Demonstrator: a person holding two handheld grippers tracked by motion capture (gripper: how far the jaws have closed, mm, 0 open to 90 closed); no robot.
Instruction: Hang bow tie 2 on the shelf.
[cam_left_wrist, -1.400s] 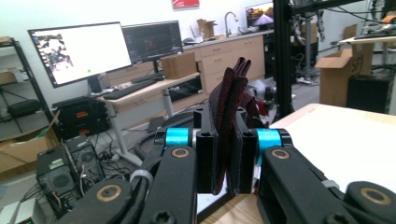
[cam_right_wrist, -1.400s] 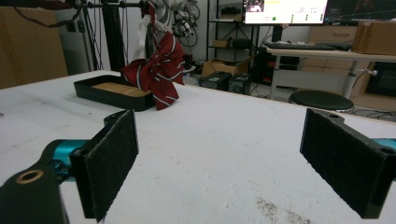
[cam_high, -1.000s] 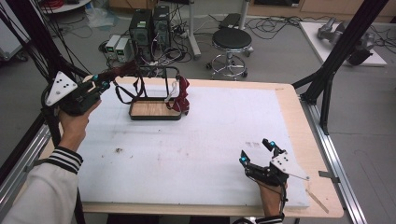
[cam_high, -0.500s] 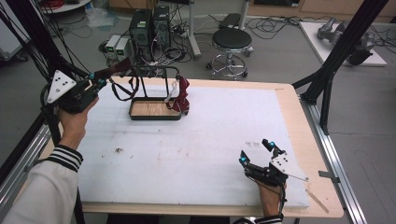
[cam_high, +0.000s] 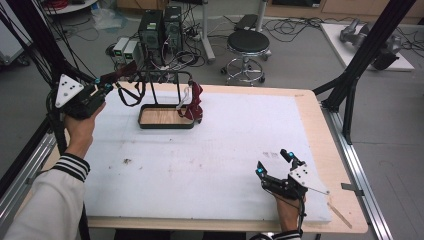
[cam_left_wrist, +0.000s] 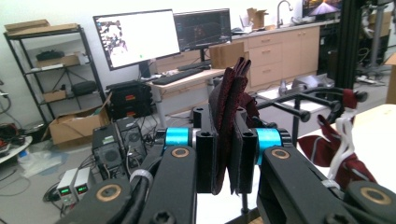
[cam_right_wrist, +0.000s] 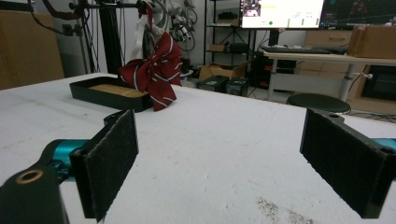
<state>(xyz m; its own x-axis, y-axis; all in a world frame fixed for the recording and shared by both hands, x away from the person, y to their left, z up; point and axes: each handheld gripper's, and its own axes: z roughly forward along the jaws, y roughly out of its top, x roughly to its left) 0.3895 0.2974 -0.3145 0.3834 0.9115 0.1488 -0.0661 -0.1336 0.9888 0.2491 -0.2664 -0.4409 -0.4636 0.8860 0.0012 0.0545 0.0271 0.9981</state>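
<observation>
Jaws of the left gripper (cam_left_wrist: 223, 154) clamped on a dark red strap (cam_left_wrist: 227, 107), raised off the table's far-left corner beside the rack (cam_high: 167, 116), right gripper (cam_high: 274, 162) wide open, holding nothing, near the front-right edge.

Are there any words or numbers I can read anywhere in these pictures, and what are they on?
No text can be read.
The left monitor shows a white window with dark marks, too blurred to read.
The dark monitor beside it has faint lines, too small to read.
The screen in the right gripper view has rows of tiny marks, too small to read.
The striped bow tie, black rack and both grippers carry no writing.
</observation>
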